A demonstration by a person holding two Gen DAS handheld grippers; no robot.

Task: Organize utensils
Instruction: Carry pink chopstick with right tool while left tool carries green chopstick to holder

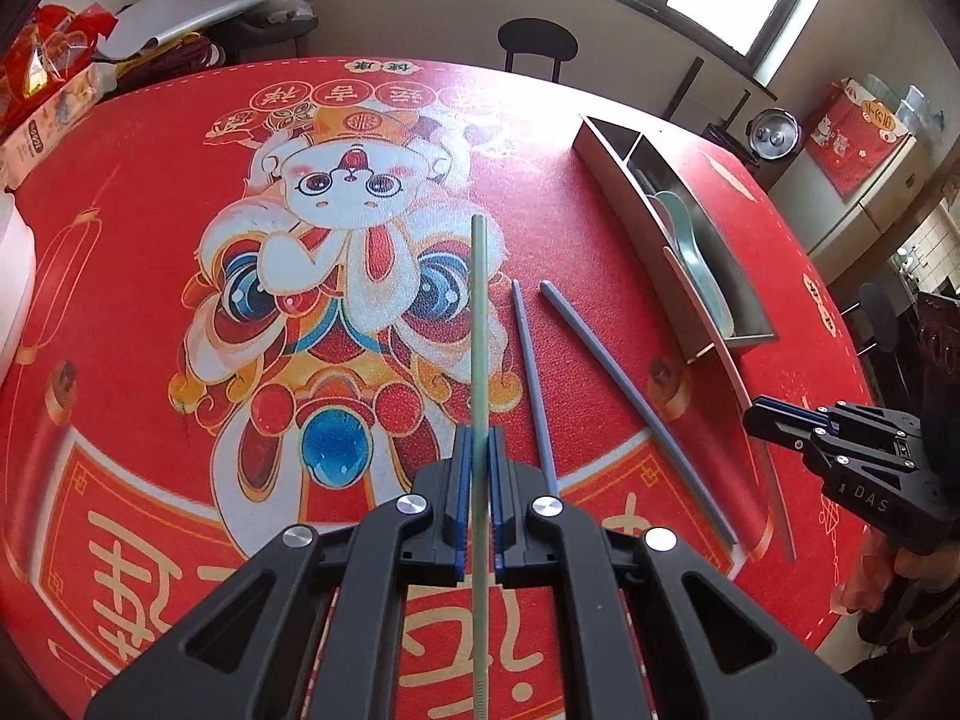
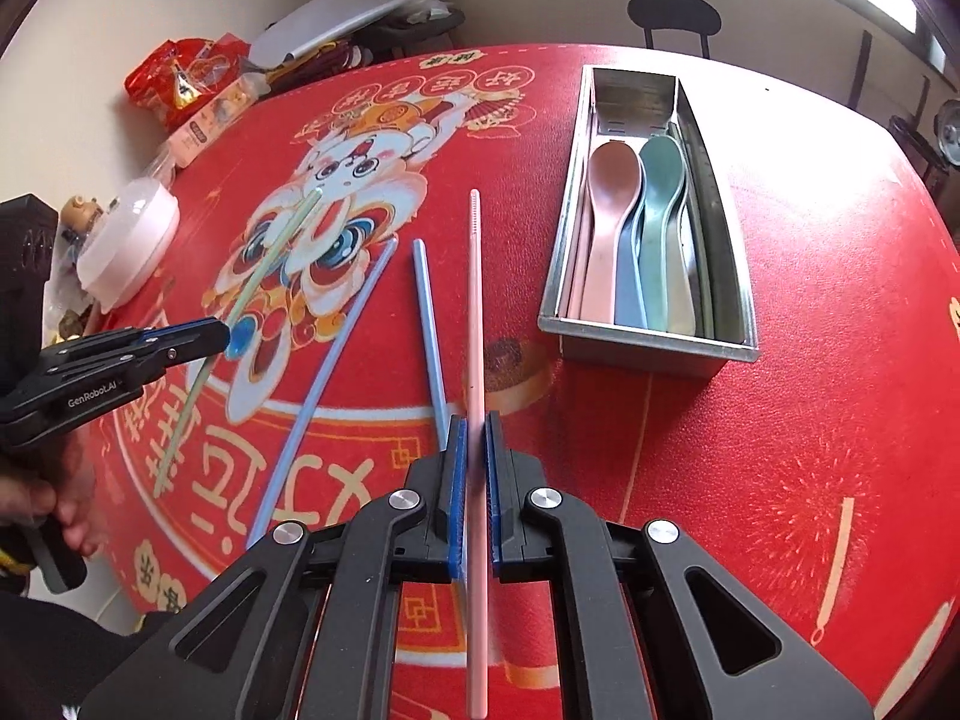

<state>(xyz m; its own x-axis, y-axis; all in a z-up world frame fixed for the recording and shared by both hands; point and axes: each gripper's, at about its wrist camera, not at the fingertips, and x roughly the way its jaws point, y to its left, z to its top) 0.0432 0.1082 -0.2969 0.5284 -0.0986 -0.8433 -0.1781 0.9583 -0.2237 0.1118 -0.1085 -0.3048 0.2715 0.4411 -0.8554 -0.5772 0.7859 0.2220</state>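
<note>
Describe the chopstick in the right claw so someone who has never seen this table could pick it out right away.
Start at the metal tray of spoons on the red printed tablecloth. Just left of the tray, the right claw is clamped on a long pink chopstick. It is the only pink one: its two neighbours lying on the cloth are blue chopsticks, and the left claw's is green.

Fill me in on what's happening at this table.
A person is sorting utensils with a handheld gripper in each hand. The left gripper is shut on a green chopstick, and the right gripper is shut on a pink chopstick. Two blue chopsticks lie on the red tablecloth between them. The metal tray to the right already holds several spoons.
</note>
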